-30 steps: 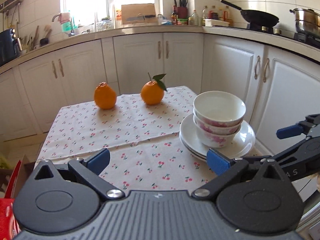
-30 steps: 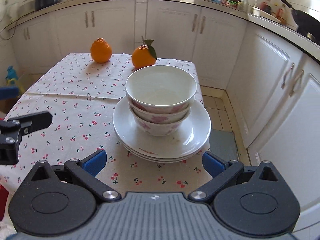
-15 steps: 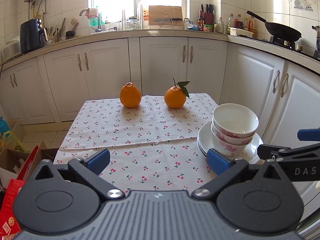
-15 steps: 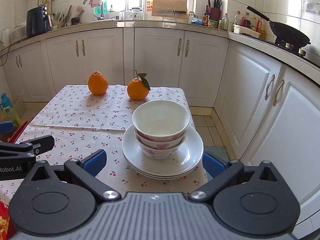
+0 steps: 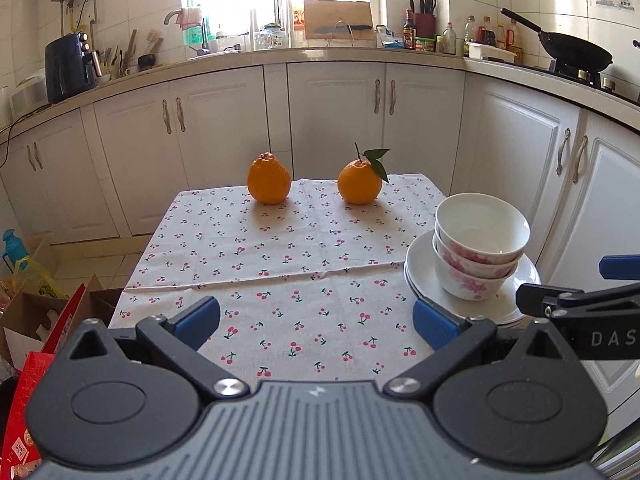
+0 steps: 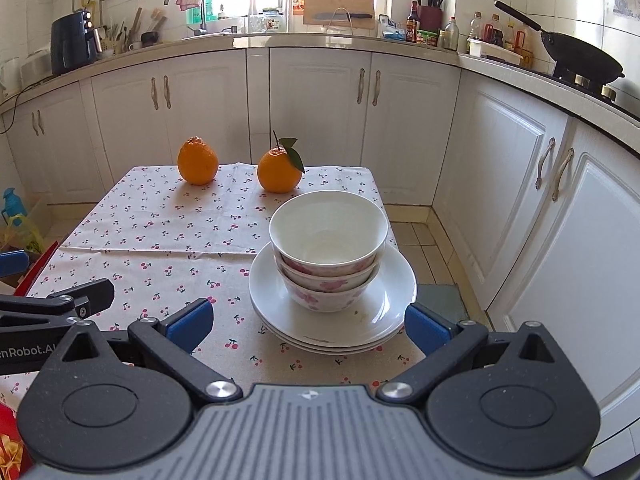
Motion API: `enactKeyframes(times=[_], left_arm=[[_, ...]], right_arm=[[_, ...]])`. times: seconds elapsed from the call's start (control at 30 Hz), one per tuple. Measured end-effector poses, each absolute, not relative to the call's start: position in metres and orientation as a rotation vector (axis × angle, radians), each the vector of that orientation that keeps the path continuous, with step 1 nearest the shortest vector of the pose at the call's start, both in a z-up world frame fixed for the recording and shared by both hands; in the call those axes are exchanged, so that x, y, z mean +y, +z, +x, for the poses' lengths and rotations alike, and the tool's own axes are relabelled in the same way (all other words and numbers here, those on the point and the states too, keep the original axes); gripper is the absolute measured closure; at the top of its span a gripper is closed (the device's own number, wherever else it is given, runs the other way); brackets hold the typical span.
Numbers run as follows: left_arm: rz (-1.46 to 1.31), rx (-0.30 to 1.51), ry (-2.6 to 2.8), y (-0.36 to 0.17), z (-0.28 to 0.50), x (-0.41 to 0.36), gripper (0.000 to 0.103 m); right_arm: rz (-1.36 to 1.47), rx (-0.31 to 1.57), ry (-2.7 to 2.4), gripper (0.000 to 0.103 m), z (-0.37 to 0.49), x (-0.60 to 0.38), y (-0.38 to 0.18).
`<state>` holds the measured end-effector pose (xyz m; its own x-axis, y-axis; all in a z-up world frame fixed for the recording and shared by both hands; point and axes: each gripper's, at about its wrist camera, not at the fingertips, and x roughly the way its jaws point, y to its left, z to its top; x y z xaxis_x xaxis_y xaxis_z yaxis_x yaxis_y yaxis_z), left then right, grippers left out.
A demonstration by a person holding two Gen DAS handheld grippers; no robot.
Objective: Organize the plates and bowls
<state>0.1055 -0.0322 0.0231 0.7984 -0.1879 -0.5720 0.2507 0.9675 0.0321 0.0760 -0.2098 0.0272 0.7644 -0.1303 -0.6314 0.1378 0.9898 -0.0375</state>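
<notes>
Ahead of the right gripper (image 6: pixel 306 324), between its spread blue fingertips (image 6: pixel 188 320) and just beyond them, stands a stack of white plates (image 6: pixel 384 312) with nested bowls (image 6: pixel 328 256) on top. The bowls are white inside and pink-flowered outside; the stack sits at the near right corner of a table under a cherry-print cloth (image 6: pixel 160 232). The jaws stand wide apart, holding nothing and touching nothing.

The left gripper (image 5: pixel 316 320) hangs over the near middle of the cloth (image 5: pixel 280 248), its jaws likewise wide apart and empty. From it, the plates (image 5: pixel 416 264) and bowls (image 5: pixel 480 248) lie ahead and to the right, just past its right fingertip (image 5: pixel 434 322). Part of the right gripper shows at the right edge of that view, close to the plates' rim.

Far beyond both grippers, at the table's back edge, two oranges (image 6: pixel 198 160) stand apart; the right one (image 6: pixel 279 174) carries a stem and leaf. White cabinets (image 6: pixel 320 120) run behind the table.
</notes>
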Motion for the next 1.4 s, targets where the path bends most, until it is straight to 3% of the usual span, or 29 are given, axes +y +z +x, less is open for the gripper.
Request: enactKeyframes(times=[1.4], left_arm=[[0.105,0.619,-0.216,0.0203,0.1068,-0.0327,0.002]], right_arm=[[-0.002,0.686,-0.154,0.0,0.0772,-0.2103,0.0262]])
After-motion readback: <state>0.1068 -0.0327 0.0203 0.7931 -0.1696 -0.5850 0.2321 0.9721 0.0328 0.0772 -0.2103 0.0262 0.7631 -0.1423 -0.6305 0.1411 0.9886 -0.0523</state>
